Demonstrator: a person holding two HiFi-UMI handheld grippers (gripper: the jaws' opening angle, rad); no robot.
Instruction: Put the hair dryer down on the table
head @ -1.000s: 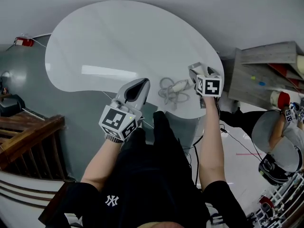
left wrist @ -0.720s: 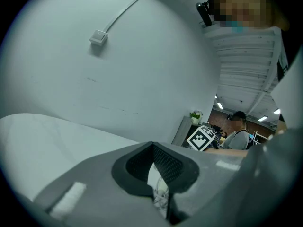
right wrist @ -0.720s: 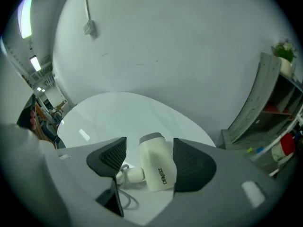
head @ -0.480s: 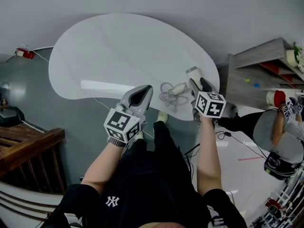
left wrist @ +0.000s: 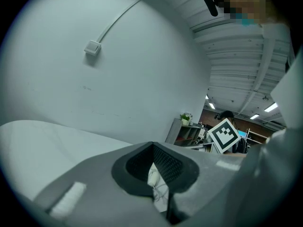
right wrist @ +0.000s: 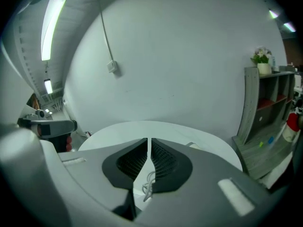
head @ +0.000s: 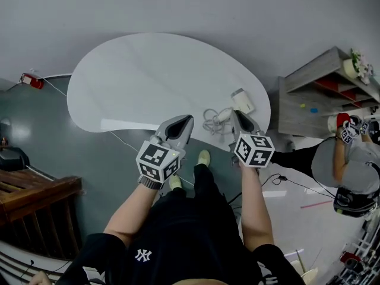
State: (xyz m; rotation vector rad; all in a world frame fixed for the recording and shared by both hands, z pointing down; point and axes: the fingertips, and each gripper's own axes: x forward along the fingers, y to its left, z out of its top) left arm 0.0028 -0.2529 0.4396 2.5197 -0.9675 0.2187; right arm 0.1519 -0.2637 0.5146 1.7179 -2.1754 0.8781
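Head view: the hair dryer [head: 240, 101] lies on the white worktop [head: 148, 70], close to its right near edge. Its cord [head: 212, 122] is heaped in loose loops beside it, along the near edge. The right tongs [head: 238, 119] hover just short of the dryer, apparently not touching it. The left tongs [head: 183, 123] hang near the same edge, left of the cord. The put-down looks done. To finish it well, I judge that both tongs should draw straight back from the near edge, clear of the loops. A snagged cord could drag the dryer toward that edge. The only legible mark is an interlocked "NY" on the person's black shirt [head: 141, 254]. The marker cubes [head: 157, 161] carry square patterns and no words, and no brand can be read on the dryer.

Left gripper view: the left tongs [left wrist: 152, 148] are pinched together at the tips and hold nothing. A bit of white cord [left wrist: 158, 189] shows through the gap behind them, lying on the worktop [left wrist: 47, 141] beyond.

Right gripper view: the right tongs [right wrist: 148, 143] leave only a hairline slit and are empty. The cord [right wrist: 149, 186] shows below the slit, on the worktop [right wrist: 142, 129]. A grey shelf unit [right wrist: 265, 108] stands off the worktop's right edge.
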